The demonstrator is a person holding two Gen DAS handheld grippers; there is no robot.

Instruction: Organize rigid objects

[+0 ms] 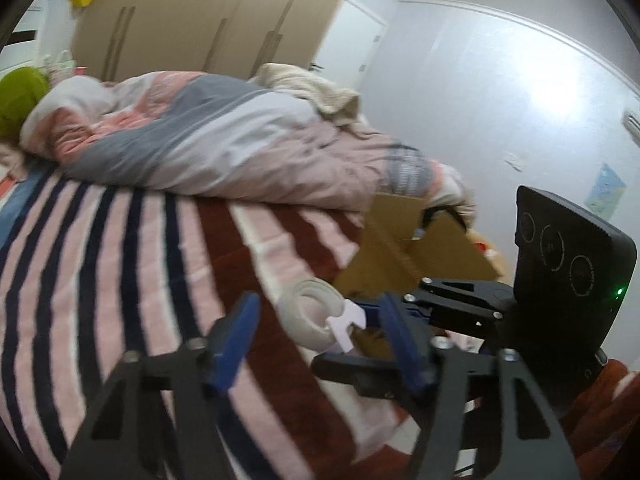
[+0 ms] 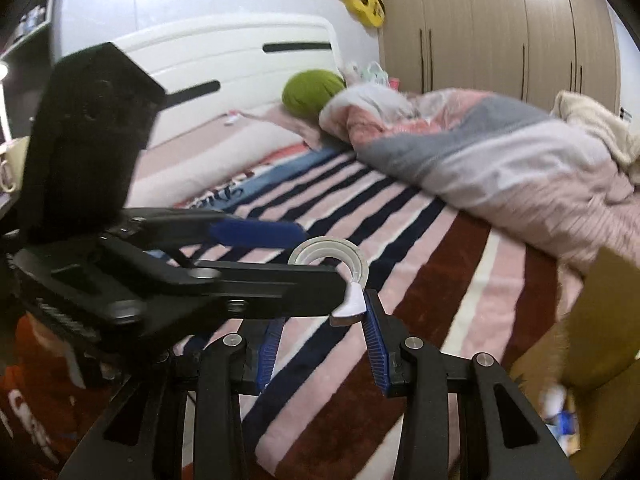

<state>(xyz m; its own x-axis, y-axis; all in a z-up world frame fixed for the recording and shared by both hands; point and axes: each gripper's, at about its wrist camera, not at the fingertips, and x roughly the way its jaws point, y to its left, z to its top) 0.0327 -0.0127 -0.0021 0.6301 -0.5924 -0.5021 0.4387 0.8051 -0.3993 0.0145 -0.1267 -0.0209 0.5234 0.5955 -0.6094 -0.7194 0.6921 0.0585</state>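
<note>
A white tape roll with a white tab hangs just above the striped blanket. My right gripper comes in from the right, and its jaws are closed on the tab end. In the right wrist view the tab rests against the right blue pad of that gripper. My left gripper stands around the roll, with blanket showing between the roll and its left pad. Seen from the right wrist, the left gripper reaches in from the left and partly hides the roll.
A bunched pink and grey duvet lies across the far side of the bed. An open cardboard box stands at the bed's right edge. A green cushion sits by the white headboard, with wardrobes behind.
</note>
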